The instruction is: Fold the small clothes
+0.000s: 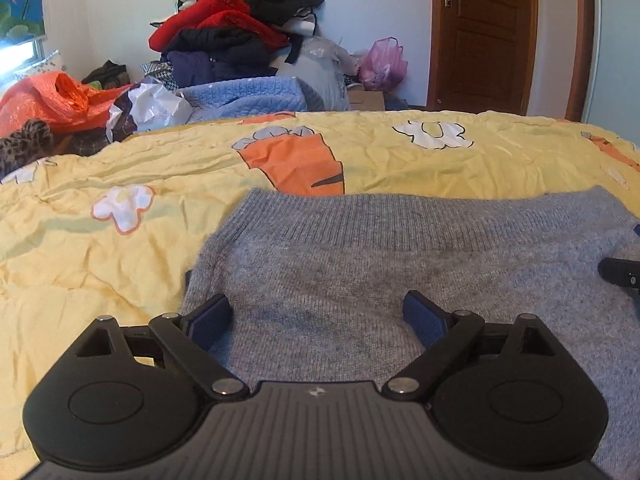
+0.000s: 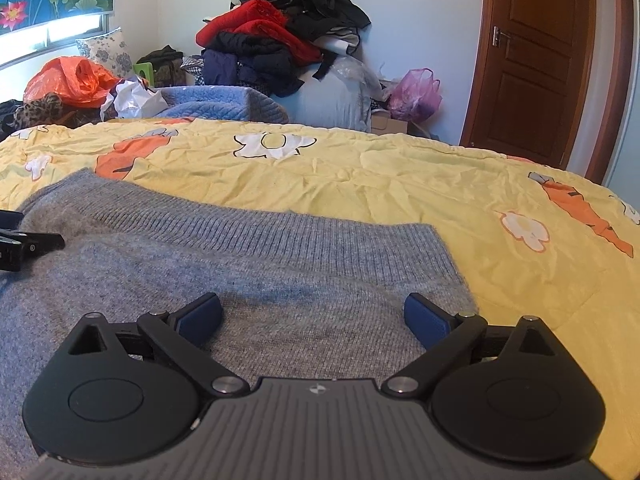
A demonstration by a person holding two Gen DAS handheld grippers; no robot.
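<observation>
A grey knitted garment [image 1: 360, 280] lies flat on the yellow bedspread [image 1: 100, 248], its ribbed hem toward the far side. My left gripper [image 1: 318, 320] hovers over its left part, jaws wide open, blue pads apart with nothing between them. In the right wrist view the same grey garment [image 2: 260, 280] fills the lower left. My right gripper [image 2: 312, 318] stands open over its right part, near the garment's right edge, with only knit fabric below. A tip of the right gripper shows at the right edge of the left wrist view, and the left gripper's tip at the left edge of the right wrist view.
The yellow bedspread [image 2: 400, 184] with carrot prints stretches beyond the garment. Behind the bed a heap of red and dark clothes [image 1: 236, 28], an orange plastic bag [image 1: 52, 96], a folded blue quilt [image 1: 248, 96] and a pink bag [image 1: 382, 64] stand. A brown door [image 1: 484, 32] is at the back right.
</observation>
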